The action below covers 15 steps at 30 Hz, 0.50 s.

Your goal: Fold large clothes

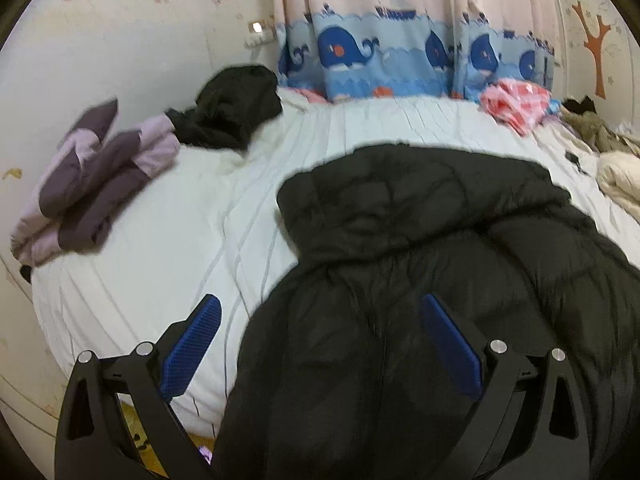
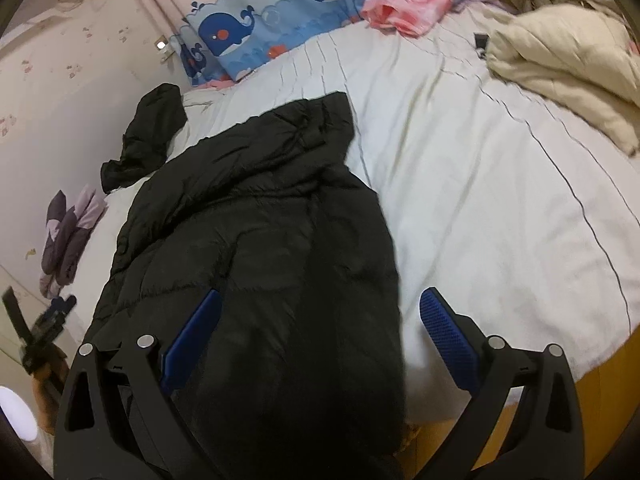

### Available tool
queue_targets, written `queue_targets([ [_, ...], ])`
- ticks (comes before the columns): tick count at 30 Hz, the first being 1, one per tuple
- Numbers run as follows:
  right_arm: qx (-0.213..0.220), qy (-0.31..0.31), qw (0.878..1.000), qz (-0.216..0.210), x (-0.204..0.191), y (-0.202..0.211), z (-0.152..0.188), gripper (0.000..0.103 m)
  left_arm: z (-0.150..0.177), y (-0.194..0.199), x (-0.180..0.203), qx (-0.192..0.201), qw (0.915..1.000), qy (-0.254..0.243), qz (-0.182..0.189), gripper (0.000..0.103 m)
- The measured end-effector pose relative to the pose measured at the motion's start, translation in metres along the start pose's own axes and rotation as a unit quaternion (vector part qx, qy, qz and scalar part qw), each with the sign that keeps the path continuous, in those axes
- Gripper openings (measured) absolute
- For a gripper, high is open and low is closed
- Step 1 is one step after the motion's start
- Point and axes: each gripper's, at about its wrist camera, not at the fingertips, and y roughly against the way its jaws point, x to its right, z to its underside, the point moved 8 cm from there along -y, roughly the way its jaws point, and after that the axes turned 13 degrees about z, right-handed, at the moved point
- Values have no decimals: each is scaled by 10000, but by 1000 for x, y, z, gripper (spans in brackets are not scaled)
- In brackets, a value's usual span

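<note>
A large black puffer jacket (image 1: 440, 260) lies spread lengthwise on the white bed sheet (image 1: 160, 240), its hood end toward the curtain. My left gripper (image 1: 320, 340) hovers open over the jacket's near left edge, with one blue pad over the sheet and the other over the jacket. In the right wrist view the same jacket (image 2: 260, 220) fills the lower left. My right gripper (image 2: 320, 336) stands wide open above its near right edge, with nothing pressed between the pads. The left gripper (image 2: 44, 328) shows small at the lower left of that view.
A folded purple garment (image 1: 92, 176) and a crumpled black one (image 1: 228, 108) lie on the bed's left side. Pink cloth (image 1: 516, 100) and a cream padded jacket (image 2: 568, 64) lie at the far right. A whale-print curtain (image 1: 380, 52) hangs behind. Wooden floor (image 2: 600, 400) borders the bed.
</note>
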Motion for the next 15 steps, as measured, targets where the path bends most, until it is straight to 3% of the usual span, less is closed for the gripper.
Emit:
queue_targets([
  [4,-232,-141,9996,-45,20,5,13,96,29,-1,-12,-465,9945,469,817,96],
  [6,-412,-218,9988,-155,30,7,22,96,44,3,-25,-634,9859,858,1286,96],
  [10,-705,-328,9962,-385,38,12,40,96,72,12,-50,-872,9712,1371,1741,96],
  [15,-1072,-542,9869,-1078,32,17,62,96,110,12,-72,-1352,9323,2192,2540,96],
])
